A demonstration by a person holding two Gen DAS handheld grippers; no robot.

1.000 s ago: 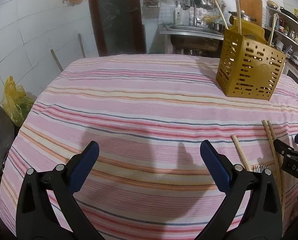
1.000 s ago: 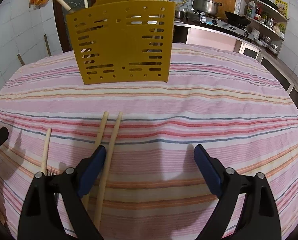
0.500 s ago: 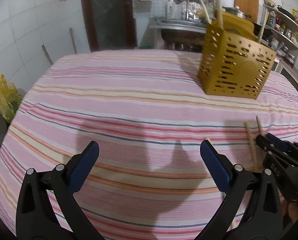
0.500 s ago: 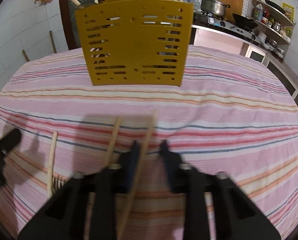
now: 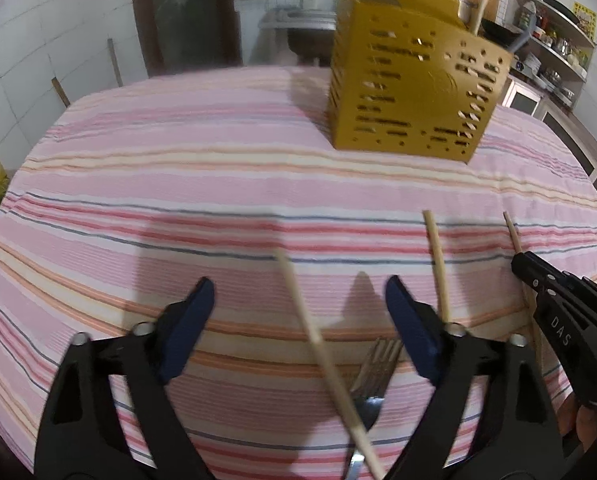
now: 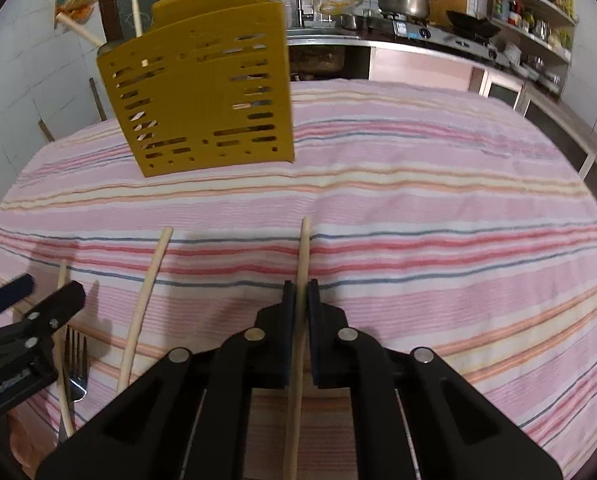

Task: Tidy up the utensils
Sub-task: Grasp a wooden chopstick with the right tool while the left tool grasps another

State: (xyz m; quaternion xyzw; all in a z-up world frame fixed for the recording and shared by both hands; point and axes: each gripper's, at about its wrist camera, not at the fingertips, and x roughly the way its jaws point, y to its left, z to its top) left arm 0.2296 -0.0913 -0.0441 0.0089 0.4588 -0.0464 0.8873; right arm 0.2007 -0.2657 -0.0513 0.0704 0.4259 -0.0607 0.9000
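Lifted: one of three chopsticks; one fork.

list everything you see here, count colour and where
utensil holder: one, mustard yellow, slotted, standing at the far side of the table, wooden sticks and handles poking out of its top
chopsticks: three, pale wood; one clamped in the right tongs, one lying loose to its left, one lying across the fork
fork: one, silver metal, at the near edge, tines pointing away
tablecloth: one, pink with red, orange and blue stripes, covering the table
pot: one, steel, lidded, on the stove behind
left tongs: black with blue pads, open, hovering over the fork
right tongs: black, shut on a chopstick
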